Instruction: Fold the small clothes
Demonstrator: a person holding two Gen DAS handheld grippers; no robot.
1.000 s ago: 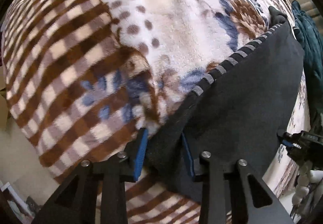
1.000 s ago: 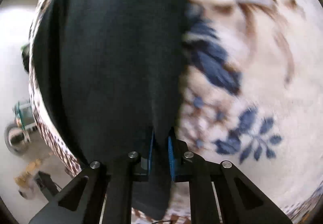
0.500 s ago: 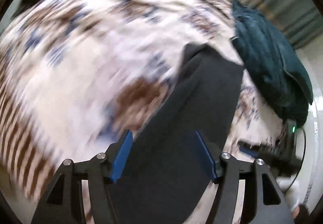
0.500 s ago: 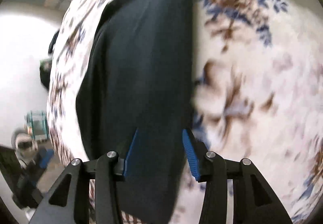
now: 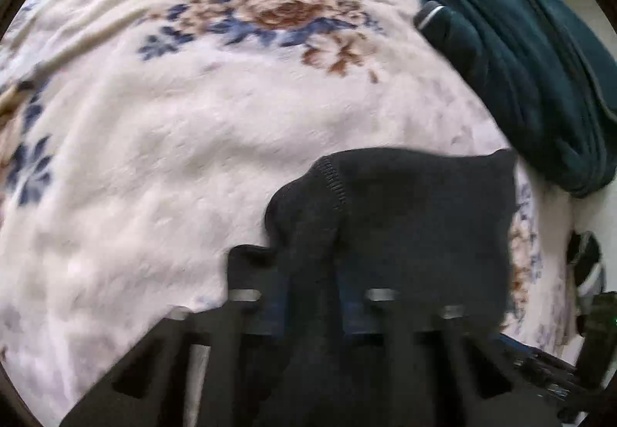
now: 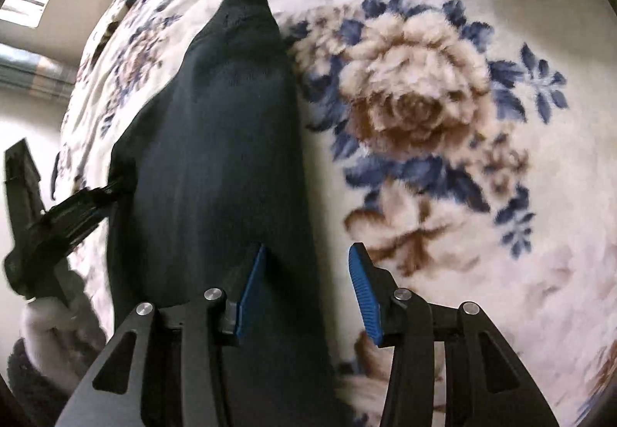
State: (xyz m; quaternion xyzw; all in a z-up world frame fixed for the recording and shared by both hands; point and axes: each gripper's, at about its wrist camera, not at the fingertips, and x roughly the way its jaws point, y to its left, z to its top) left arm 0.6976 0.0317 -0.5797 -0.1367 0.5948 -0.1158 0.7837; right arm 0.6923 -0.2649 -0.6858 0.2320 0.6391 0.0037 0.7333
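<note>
Left gripper (image 5: pixel 312 305), bottom centre of its view, has just been closing and is clamped on a bunched fold of the black garment (image 5: pixel 416 219). Right gripper (image 6: pixel 304 288) stands apart, jaws astride the garment's right edge, pads not pressing. Garment lies lengthwise on the floral fleece blanket (image 6: pixel 443 142), left of centre. Dark teal clothing pile (image 5: pixel 520 53) sits upper right in the left view
</note>
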